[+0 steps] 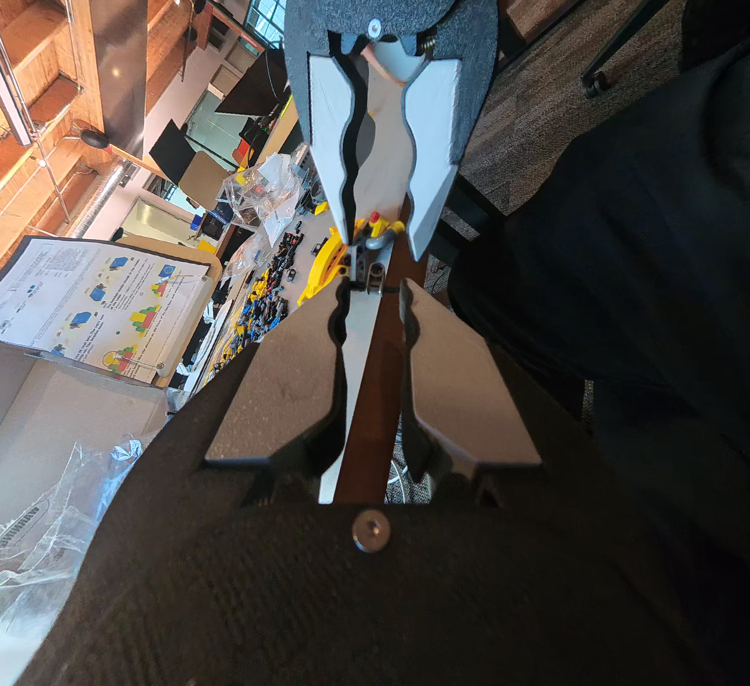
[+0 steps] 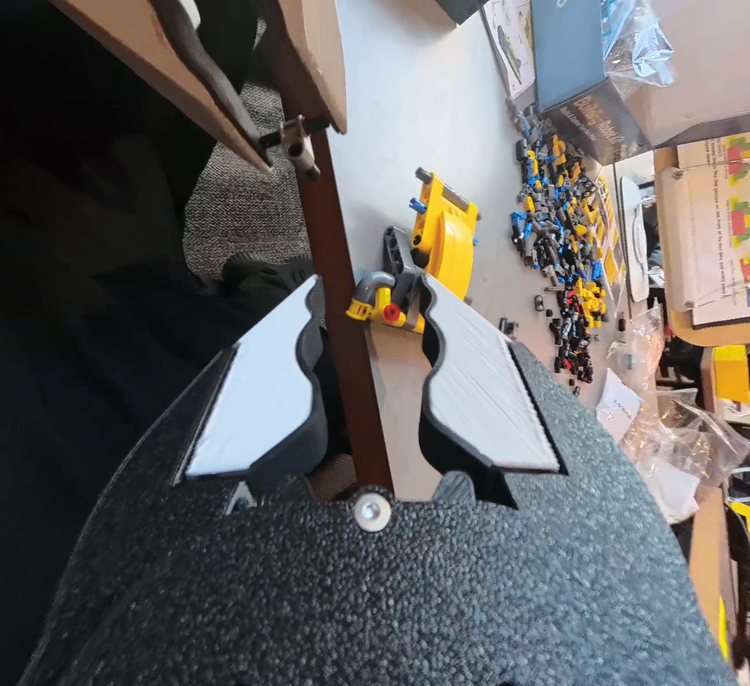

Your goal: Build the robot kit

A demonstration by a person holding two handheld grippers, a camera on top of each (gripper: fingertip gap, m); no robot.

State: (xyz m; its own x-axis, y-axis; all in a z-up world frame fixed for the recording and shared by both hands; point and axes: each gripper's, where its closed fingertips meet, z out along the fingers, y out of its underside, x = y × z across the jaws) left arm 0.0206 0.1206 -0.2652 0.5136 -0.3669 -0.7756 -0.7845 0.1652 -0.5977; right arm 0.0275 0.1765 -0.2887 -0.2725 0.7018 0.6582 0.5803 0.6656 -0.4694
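Holding grey connector (image 2: pixel 295 141), left tongs (image 2: pixel 300 147), plastic bags (image 1: pixel 264 187) of parts

White-faced right tongs (image 2: pixel 371 285), tan-faced left tongs (image 1: pixel 373 287), yellow-and-grey brick assembly (image 2: pixel 442 244), grey tabletop (image 2: pixel 406 98), blue box (image 2: pixel 568 17)

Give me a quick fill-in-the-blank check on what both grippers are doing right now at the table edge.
1. The left gripper is shut on a small ___ connector piece.
2. The right gripper has its jaws ___.
3. The small yellow assembly by the right gripper's fingertips carries one ___ stud.
4. The pile of loose parts lies on the ___.

Missing words: grey; open; red; table.
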